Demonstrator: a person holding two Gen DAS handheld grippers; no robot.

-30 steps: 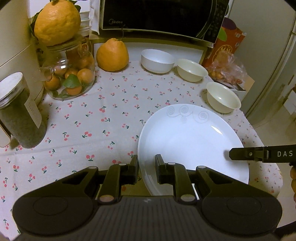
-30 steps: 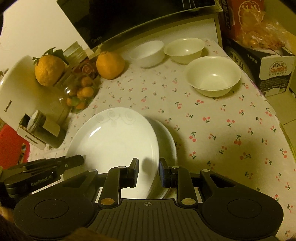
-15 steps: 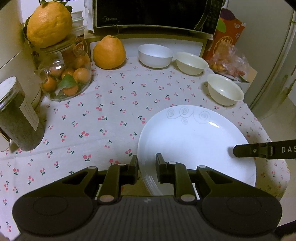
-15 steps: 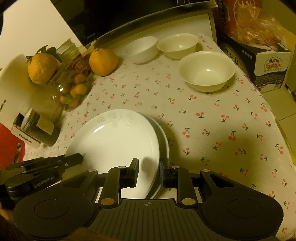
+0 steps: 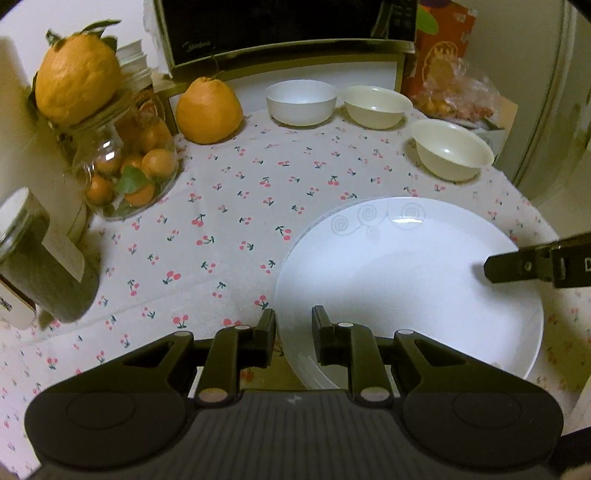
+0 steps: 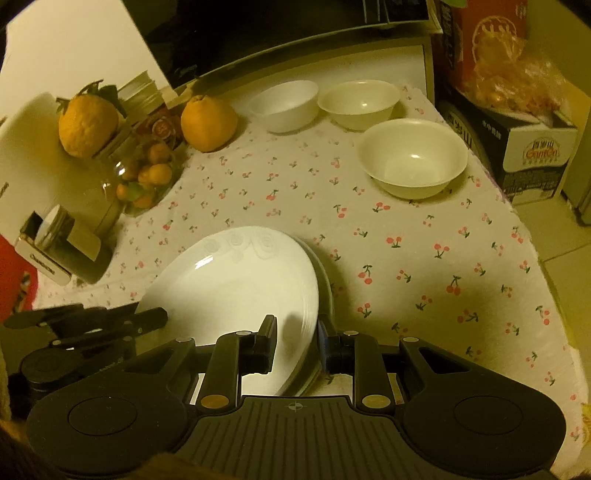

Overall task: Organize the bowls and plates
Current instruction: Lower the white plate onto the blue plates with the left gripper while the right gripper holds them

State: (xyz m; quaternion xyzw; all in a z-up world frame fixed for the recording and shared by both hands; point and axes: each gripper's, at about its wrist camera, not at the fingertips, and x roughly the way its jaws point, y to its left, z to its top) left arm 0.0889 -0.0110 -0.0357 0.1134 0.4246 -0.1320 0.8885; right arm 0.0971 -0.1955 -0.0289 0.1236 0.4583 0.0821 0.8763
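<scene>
While both grippers close in on it from opposite sides, the stack of white plates (image 5: pixel 406 280) sits at the near edge of the worktop (image 5: pixel 240 206), on the cherry-print cloth. The left gripper (image 5: pixel 293 332) has its jaws slightly apart, and the rim of the stack runs through the gap between them; I cannot tell whether the pads touch it. The right gripper (image 6: pixel 297 341) straddles the opposite rim in the same way, jaws a little apart, one finger above the top plate and the other outside the edge; contact there is unclear too. The top plate, with its swirl pattern, sits shifted off the plate beneath it. Beyond the stack, three bowls stand apart from one another: a cream bowl (image 6: pixel 412 158) nearest it, then another cream bowl (image 6: pixel 358 103) and a white bowl (image 6: pixel 284 105) farther back, in front of the microwave (image 5: pixel 288 33).
</scene>
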